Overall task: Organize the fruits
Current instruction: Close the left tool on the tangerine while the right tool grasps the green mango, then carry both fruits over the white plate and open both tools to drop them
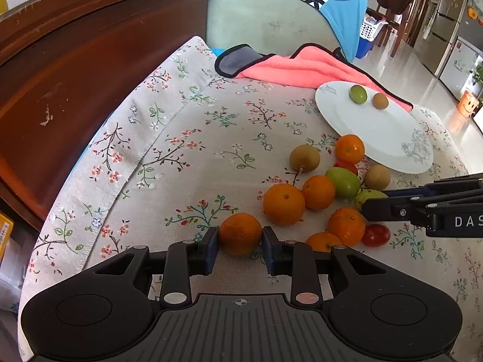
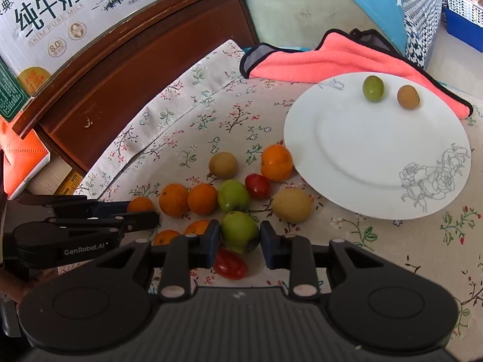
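Note:
A pile of small fruits lies on the floral cloth: oranges [image 1: 283, 203], green fruits [image 1: 342, 182], brown fruits [image 1: 304, 158] and red tomatoes [image 1: 375, 234]. My left gripper [image 1: 240, 241] is shut on an orange [image 1: 240, 233] at the pile's left edge. My right gripper [image 2: 238, 236] has its jaws around a green fruit [image 2: 240, 230], with small gaps beside it; a red tomato [image 2: 231, 264] lies just below. A white plate [image 2: 377, 166] at the right holds one green fruit [image 2: 373, 88] and one brown fruit [image 2: 408, 97]. The right gripper also shows in the left wrist view [image 1: 366, 206].
A pink towel [image 2: 317, 60] lies behind the plate. A dark wooden furniture edge [image 1: 75, 75] runs along the left. A milk carton [image 2: 60, 9] stands on it. The left gripper [image 2: 142, 211] shows in the right wrist view, beside the pile.

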A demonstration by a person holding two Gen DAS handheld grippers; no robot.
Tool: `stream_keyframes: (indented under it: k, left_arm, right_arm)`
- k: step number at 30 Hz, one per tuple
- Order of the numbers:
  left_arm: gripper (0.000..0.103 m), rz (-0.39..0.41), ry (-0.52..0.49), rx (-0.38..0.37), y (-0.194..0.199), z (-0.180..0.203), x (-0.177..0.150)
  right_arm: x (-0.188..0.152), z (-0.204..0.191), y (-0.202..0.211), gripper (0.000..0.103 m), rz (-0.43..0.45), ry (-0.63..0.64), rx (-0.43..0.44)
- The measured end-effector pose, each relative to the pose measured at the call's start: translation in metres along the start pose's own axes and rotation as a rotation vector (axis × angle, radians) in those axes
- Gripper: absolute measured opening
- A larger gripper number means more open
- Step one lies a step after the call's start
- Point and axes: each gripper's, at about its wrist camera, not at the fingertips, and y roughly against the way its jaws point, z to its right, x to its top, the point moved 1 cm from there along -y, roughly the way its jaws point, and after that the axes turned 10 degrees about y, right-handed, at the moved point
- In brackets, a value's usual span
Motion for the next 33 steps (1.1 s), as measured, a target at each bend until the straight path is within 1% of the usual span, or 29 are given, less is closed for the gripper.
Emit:
stream_keyframes:
  k: [7, 11, 15, 18, 23, 27, 33]
  left_arm:
    - [0.028, 0.014, 0.003, 0.014, 0.001, 0.002, 0.002]
    - [0.028, 0.052, 0.032, 0.024, 0.011, 0.002, 0.010]
    - [0.028, 0.077, 0.036, 0.011, 0.019, 0.008, 0.019]
    - [0.028, 0.110, 0.019, 0.008, 0.024, 0.018, 0.025]
    - [0.028, 0.155, 0.013, -0.047, 0.034, 0.037, 0.038]
    - [0.028, 0.171, 0.011, -0.093, 0.034, 0.057, 0.050]
    - [0.028, 0.190, -0.014, -0.153, 0.029, 0.089, 0.063]
  right_arm:
    - [-0.002, 0.004, -0.002, 0.029, -0.011, -0.019, -0.009]
    - [0.001, 0.002, 0.005, 0.029, 0.019, -0.003, -0.005]
    - [0.006, 0.002, 0.011, 0.029, 0.048, -0.002, -0.005]
    - [0.012, 0.005, 0.018, 0.029, 0.071, -0.015, -0.010]
    - [0.025, 0.024, 0.041, 0.029, 0.145, -0.062, -0.034]
    - [0.036, 0.044, 0.060, 0.029, 0.204, -0.107, -0.068]
    - [0.038, 0.073, 0.082, 0.029, 0.256, -0.181, -0.130]
